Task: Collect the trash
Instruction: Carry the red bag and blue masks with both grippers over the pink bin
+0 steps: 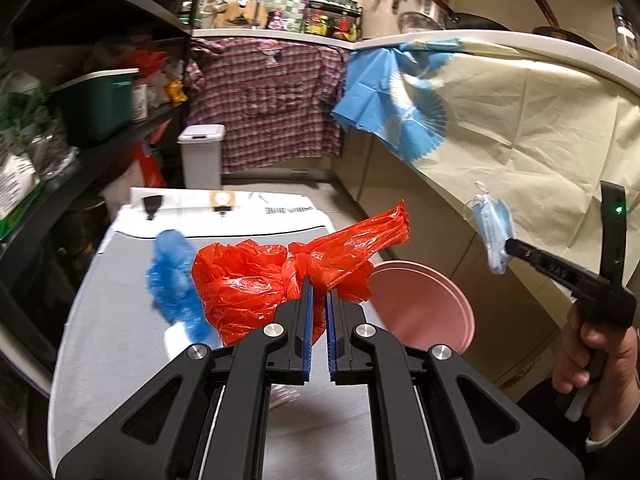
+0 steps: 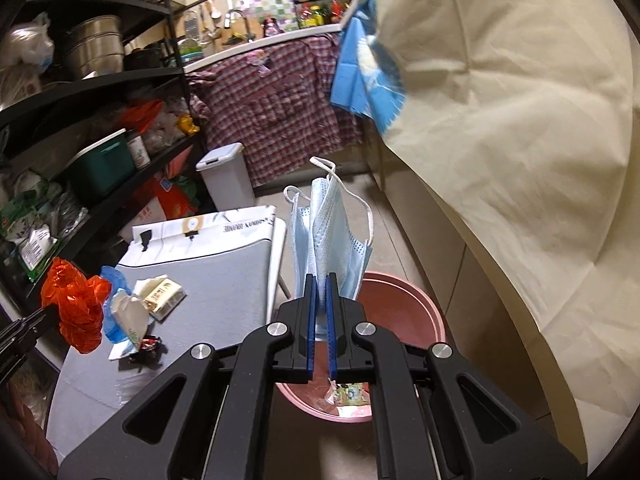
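Both jaws clamped: left gripper on red bag, right gripper on mask.

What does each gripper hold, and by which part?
Left gripper: red plastic bag, at its knotted neck. Right gripper: blue face mask, by its lower edge.

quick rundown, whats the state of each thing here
left hand-held gripper: shut on red plastic bag
right hand-held gripper: shut on blue face masks
pink bin: open, wrappers inside
white lidded bin: lid closed
tissue pack: lying on grey table
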Demonstrator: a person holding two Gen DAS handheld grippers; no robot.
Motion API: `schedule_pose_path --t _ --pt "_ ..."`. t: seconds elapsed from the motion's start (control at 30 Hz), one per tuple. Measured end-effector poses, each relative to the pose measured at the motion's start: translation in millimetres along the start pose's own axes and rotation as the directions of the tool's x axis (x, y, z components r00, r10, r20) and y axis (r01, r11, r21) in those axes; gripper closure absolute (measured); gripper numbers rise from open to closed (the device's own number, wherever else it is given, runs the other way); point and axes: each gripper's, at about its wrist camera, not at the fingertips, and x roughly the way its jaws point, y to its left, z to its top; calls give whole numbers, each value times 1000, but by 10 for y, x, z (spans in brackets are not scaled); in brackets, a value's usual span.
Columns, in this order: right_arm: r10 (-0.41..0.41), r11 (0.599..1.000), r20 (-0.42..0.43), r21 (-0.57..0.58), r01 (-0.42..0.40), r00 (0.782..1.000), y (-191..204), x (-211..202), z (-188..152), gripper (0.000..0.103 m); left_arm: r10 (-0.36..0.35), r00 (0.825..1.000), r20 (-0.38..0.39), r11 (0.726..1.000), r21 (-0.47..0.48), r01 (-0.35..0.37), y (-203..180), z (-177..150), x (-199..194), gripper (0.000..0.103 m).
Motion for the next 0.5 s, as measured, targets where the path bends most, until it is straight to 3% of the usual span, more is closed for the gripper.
schedule_pose_path --t 0.5 --pt "-76 993 -73 87 82 994 -332 396 -108 98 -143 988 -65 989 25 145 -730 188 898 97"
